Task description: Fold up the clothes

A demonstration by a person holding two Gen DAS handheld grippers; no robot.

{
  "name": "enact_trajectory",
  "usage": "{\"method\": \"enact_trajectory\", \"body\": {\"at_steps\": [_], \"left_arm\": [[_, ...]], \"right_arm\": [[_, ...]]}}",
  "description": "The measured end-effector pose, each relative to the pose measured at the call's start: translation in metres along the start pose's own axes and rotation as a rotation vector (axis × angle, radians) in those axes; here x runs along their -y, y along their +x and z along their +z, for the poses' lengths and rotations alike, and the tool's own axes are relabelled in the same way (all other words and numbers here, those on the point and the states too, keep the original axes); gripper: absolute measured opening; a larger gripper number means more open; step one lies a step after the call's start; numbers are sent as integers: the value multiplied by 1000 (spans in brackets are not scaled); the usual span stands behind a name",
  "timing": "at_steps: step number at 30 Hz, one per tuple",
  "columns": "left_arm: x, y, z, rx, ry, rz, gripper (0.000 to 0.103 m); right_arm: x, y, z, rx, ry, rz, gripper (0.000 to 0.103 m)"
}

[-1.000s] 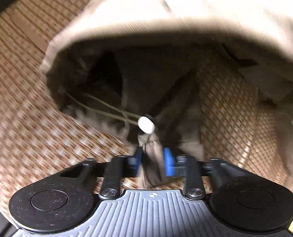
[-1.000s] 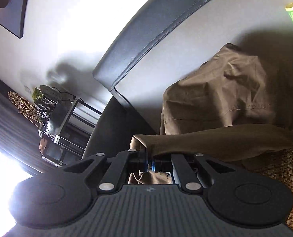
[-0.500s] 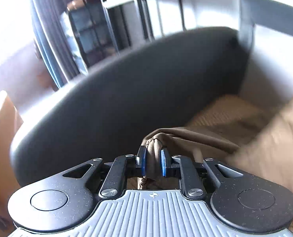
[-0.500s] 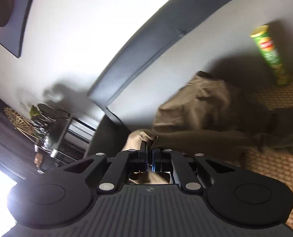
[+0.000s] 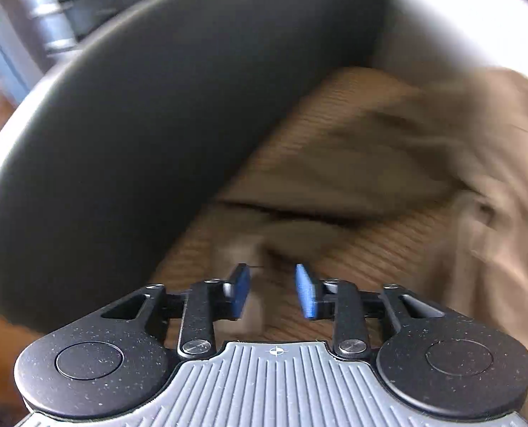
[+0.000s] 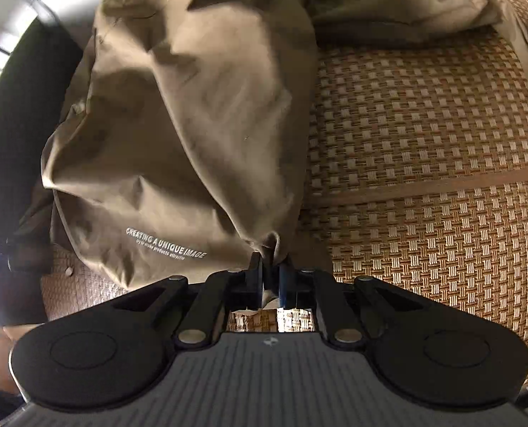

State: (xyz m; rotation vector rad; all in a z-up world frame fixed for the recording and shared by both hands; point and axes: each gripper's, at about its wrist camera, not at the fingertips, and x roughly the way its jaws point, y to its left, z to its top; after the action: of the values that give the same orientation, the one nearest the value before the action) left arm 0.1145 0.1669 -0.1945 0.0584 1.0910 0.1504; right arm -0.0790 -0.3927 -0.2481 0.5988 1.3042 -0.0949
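Crumpled khaki cotton garment (image 6: 178, 124), pinched lower centre by right gripper (image 6: 271, 267) for spreading; left gripper (image 5: 272, 290) fingers wide, empty.

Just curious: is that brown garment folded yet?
No. The brown garment lies bunched on the woven mat, one corner pinched by the right gripper.

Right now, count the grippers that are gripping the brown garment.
1. The right gripper is shut on a bunched fold of the brown garment over the woven mat. The left gripper is open, holding nothing.
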Motion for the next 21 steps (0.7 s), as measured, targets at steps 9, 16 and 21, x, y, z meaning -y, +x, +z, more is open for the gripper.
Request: {"method": "enact_trajectory", "body": {"at_steps": [9, 16, 21], "left_arm": [[53, 15, -50, 115, 707, -74, 63], [82, 37, -85, 172, 1063, -112, 63], [95, 50, -90, 238, 1061, -118, 65]], "right_arm": [[-7, -12, 14, 39, 6, 3, 10], [-6, -14, 19, 47, 66, 11, 10], [-11, -14, 22, 50, 84, -9, 10]]}}
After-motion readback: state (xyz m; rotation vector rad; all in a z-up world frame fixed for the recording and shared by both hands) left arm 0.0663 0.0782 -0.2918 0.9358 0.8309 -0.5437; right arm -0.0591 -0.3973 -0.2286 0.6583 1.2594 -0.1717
